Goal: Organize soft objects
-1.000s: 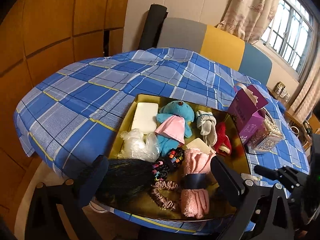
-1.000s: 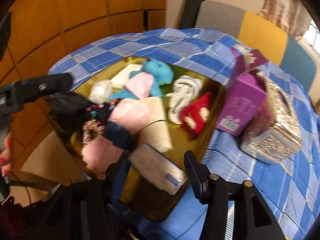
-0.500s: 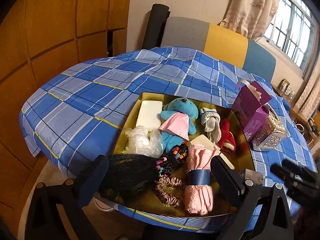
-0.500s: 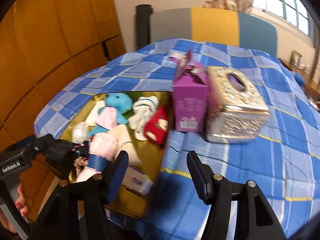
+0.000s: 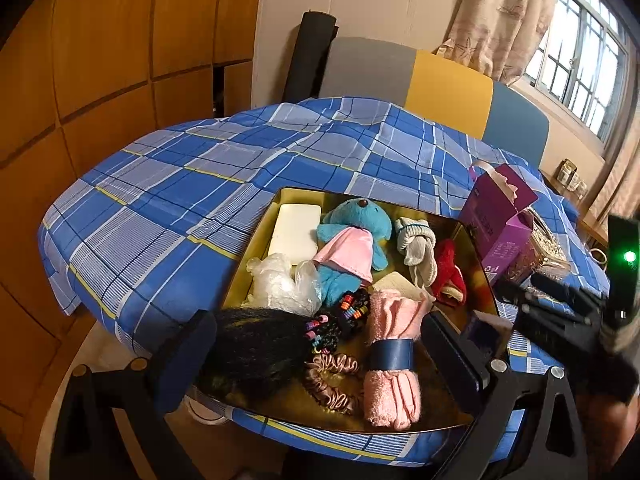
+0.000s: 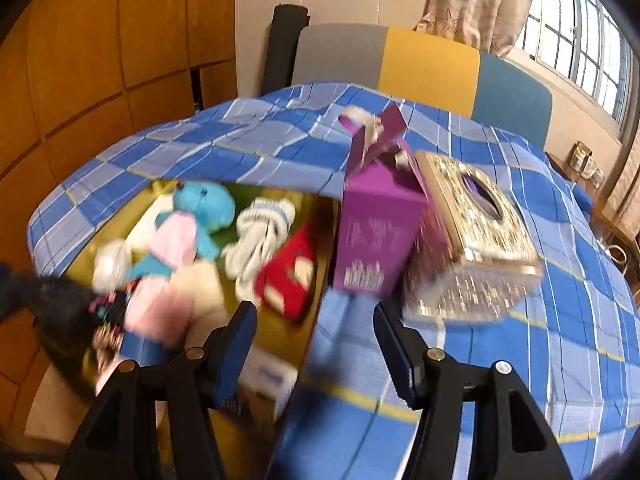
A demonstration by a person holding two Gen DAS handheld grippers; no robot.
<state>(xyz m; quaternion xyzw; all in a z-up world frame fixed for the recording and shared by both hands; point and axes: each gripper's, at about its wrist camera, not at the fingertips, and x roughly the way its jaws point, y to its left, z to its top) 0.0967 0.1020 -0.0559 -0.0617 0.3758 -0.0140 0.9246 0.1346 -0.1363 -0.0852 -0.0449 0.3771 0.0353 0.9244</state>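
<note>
A gold tray (image 5: 470, 240) on the blue plaid table holds soft things: a blue plush toy (image 5: 354, 232) in a pink dress, a rolled pink towel (image 5: 394, 344) with a blue band, knotted white socks (image 5: 416, 242), a red sock (image 5: 450, 272), a black wig (image 5: 256, 344), a pink scrunchie (image 5: 332, 380), a clear plastic bag (image 5: 284, 284) and a white sponge (image 5: 294, 232). My left gripper (image 5: 320, 356) is open and empty over the tray's near edge. My right gripper (image 6: 316, 344) is open and empty above the tray's right rim (image 6: 320, 280). It also shows in the left wrist view (image 5: 560, 312).
A purple gift box (image 5: 500, 216) and a glittery gold tissue box (image 6: 476, 232) stand right of the tray. A small white and blue packet (image 6: 268, 380) lies at the tray's near corner. Chairs (image 5: 440, 80) stand behind the table, wooden panels to the left.
My right gripper has drawn back from the packet in the tray and swung right, then back toward the tray rim. My left gripper has pulled back a little. Both stay open.
</note>
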